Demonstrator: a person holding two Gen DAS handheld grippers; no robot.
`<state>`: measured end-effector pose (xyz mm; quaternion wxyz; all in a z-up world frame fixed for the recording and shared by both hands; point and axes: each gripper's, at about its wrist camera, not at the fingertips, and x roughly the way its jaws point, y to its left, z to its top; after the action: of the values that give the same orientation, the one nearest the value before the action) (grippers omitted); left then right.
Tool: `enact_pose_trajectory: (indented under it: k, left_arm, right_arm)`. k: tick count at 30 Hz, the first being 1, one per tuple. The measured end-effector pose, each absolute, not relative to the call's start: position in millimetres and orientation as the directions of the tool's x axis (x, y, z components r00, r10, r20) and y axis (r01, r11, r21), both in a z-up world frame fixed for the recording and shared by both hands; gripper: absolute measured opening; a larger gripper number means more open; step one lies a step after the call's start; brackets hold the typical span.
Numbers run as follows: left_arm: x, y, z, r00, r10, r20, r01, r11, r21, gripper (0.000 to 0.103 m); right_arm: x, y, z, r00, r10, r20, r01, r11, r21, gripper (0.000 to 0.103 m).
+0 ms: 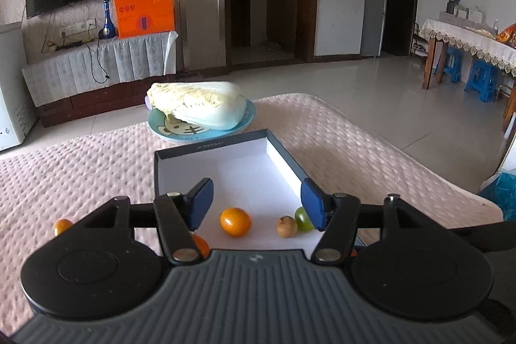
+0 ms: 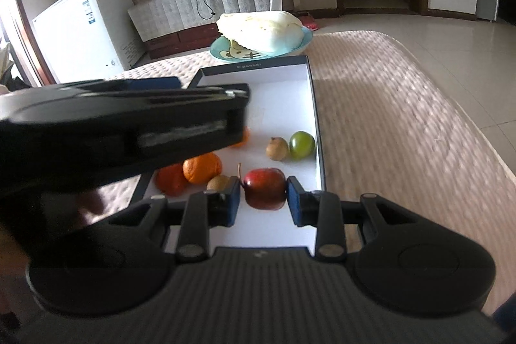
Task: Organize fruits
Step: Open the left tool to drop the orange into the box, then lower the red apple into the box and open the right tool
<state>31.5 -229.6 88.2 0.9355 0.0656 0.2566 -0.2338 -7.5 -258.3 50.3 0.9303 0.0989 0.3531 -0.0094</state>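
Pale cabbage (image 1: pixel 200 105) on blue plate (image 1: pixel 248 115), pink quilted cloth (image 1: pixel 80 170), orange bag (image 1: pixel 145 8) behind.

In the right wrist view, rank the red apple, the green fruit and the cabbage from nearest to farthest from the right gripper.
1. Red apple: between the jaws of the right gripper.
2. Green fruit: beyond it, by the box's right wall.
3. Cabbage: on the blue plate past the box.

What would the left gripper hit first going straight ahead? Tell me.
Probably the white floor of the box. The left gripper has open, empty jaws, with the orange fruit lying just below them. Depth is unclear.
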Motion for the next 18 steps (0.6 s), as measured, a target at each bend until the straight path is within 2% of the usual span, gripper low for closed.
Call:
enact_pose_trajectory:
  k: [18]
  left_arm:
    - [-47,-139,119,0.795,-0.387,-0.467,0.429,0.903,-0.018,0.066]
  right_arm:
    - [16,-246,41,0.747,0.020,-0.664,0.132,0.975,0.178,0.034]
